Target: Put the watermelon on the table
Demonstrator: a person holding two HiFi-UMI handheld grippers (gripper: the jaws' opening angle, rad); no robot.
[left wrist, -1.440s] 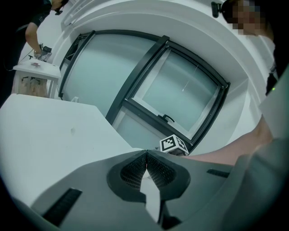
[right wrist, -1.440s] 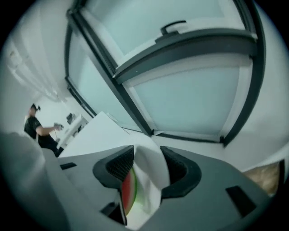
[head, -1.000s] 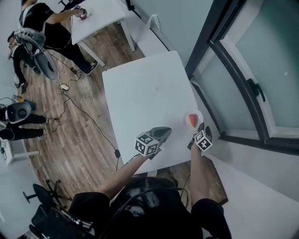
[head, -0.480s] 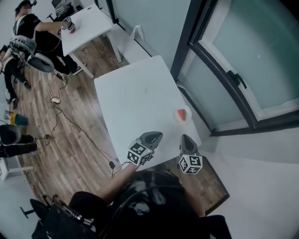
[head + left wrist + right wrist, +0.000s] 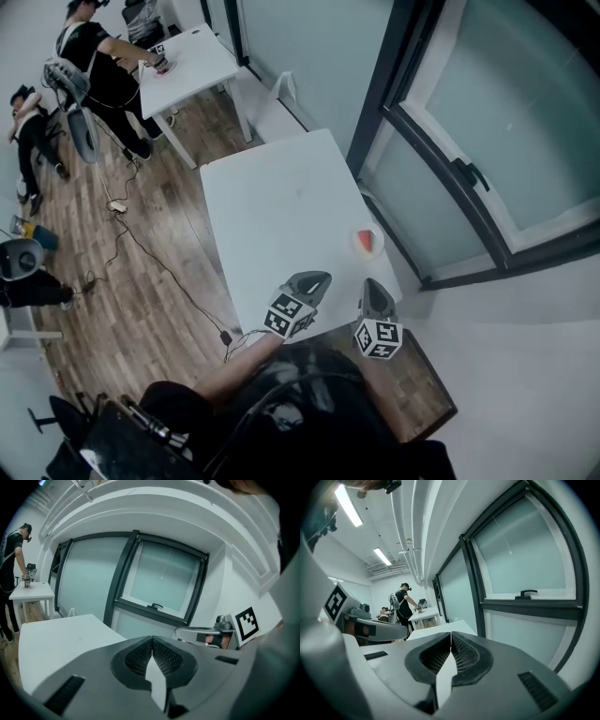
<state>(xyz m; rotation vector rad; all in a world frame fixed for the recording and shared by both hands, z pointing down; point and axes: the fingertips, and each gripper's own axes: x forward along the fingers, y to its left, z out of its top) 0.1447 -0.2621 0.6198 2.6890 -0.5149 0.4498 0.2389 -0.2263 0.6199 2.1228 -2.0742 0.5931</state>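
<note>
The white table (image 5: 281, 206) stands beside the window wall. Its top is bare apart from one item near the right edge.

The left gripper (image 5: 317, 278) and the right gripper (image 5: 373, 287) hang side by side over the near edge of the table. Each gripper's own view shows its jaws pressed together with nothing between them.

A small white dish (image 5: 379, 246), as far as can be made out, sits near the right edge of the table. The watermelon (image 5: 365, 243), a red slice, lies in it, apart from both grippers.

Judgement: placement appears complete. The watermelon rests on the table and neither gripper holds it. No step appears outstanding other than moving the grippers clear.
</note>
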